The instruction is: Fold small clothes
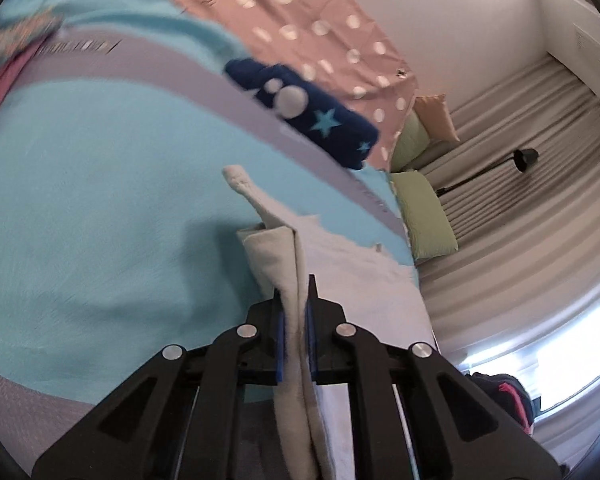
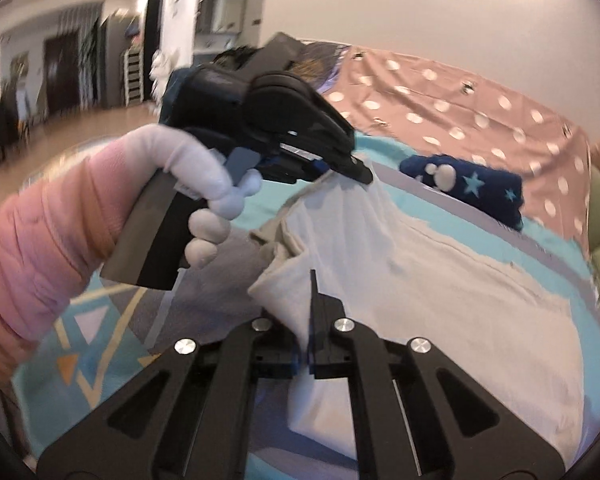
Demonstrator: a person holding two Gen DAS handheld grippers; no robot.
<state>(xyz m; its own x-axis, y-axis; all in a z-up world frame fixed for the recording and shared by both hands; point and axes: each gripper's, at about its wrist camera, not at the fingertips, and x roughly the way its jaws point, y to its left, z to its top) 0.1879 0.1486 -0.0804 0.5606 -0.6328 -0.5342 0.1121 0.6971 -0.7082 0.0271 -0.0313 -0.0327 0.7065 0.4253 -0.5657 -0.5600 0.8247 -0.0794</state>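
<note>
— Pale cotton is all I have between my pads right now. My left gripper (image 1: 296, 312) is clamped on a gathered edge of the white garment (image 1: 352, 280), the cloth standing up in a ridge between the blue pads.

— And the other one?

— My right gripper (image 2: 312, 320) is closed on another bunch of the same white garment (image 2: 440, 280), near a beige inner fold. From the right wrist I can see the left gripper (image 2: 356, 172) out ahead, pinching the far edge and held by a gloved hand (image 2: 204, 184) in a pink sleeve (image 2: 32, 240).

— So where does the piece lie?

— Mostly spread over the turquoise blanket (image 1: 100, 200) on the bed, with the two pinched edges drawn up off it. Beyond it sits a folded navy cloth (image 1: 312, 112) with stars, well apart, beside the pink dotted sheet (image 1: 320, 20).

— Which step is this, do you reckon?

— I'd judge the grasp is made and the fold itself is about to start; the garment looks unfolded apart from the bunching at my jaws.

— What does the next move ask of you?

— Carrying both edges across together, level with each other, so the cloth doubles over evenly. If one side leads, I'd expect a skewed crease. The pictures are blurred, so I can't tell which edges I hold.
</note>
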